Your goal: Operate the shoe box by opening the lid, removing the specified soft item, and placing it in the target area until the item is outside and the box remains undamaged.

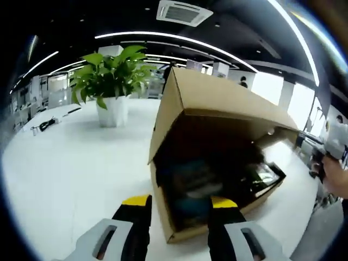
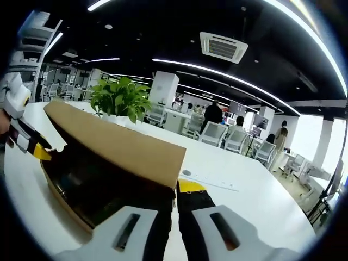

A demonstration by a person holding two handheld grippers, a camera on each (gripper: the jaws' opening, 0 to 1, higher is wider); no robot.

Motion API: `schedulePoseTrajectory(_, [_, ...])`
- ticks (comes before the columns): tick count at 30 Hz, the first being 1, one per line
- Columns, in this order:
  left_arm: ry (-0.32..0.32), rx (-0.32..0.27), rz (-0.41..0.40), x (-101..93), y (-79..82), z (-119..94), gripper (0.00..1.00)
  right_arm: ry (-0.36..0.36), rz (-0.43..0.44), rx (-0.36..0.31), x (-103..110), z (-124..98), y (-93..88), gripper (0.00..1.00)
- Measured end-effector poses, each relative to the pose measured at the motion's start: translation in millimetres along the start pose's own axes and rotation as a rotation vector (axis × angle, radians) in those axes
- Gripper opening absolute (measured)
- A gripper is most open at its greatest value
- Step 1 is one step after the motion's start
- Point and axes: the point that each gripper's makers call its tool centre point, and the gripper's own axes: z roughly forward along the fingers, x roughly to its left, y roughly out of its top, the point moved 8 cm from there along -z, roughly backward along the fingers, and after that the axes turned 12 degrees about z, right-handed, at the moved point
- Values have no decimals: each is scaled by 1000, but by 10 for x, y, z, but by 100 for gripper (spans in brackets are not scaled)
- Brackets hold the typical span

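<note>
In the left gripper view, the left hand-held gripper (image 1: pixel 180 213) stands nearest, its yellow-tipped jaws wide apart and holding nothing. They rise just before the open front of the shoe box (image 1: pixel 217 163), straddling its near lower corner without clearly touching it. The box lies on the white surface (image 1: pixel 70 163) with its lid (image 1: pixel 217 98) lifted and tilted back like a roof over a dark interior. Inside, something dark with a faint blue-green sheen (image 1: pixel 193 187) lies low in the box; it may be the soft item, but the shadow hides its shape and edges.

In the right gripper view, the right hand-held gripper (image 2: pixel 175 204) has its jaws drawn close together at the edge of the lid (image 2: pixel 119 144). It looks to be pinching the cardboard and holding it up, though the contact itself is hidden behind the flap. The left hand-held gripper (image 2: pixel 32 144) shows at the far end of the box.

The cardboard is likely light and stiff but easily creased, so the lid wants a gentle hold near its free edge. The item, if cloth-like, should be light and limp; it is best taken by a raised fold near its middle and lifted clear of the box wall.

Farther back a potted plant (image 1: pixel 111 87) stands on the surface, well apart from the box.
</note>
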Motion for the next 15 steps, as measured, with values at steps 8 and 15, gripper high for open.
schedulePoseTrajectory(8, [55, 55, 27, 24, -21, 15, 36, 7, -18, -4, -21, 63, 92, 0])
schedulePoseTrajectory(15, [67, 89, 25, 15, -59, 32, 33, 9, -18, -11, -44, 146, 156, 0])
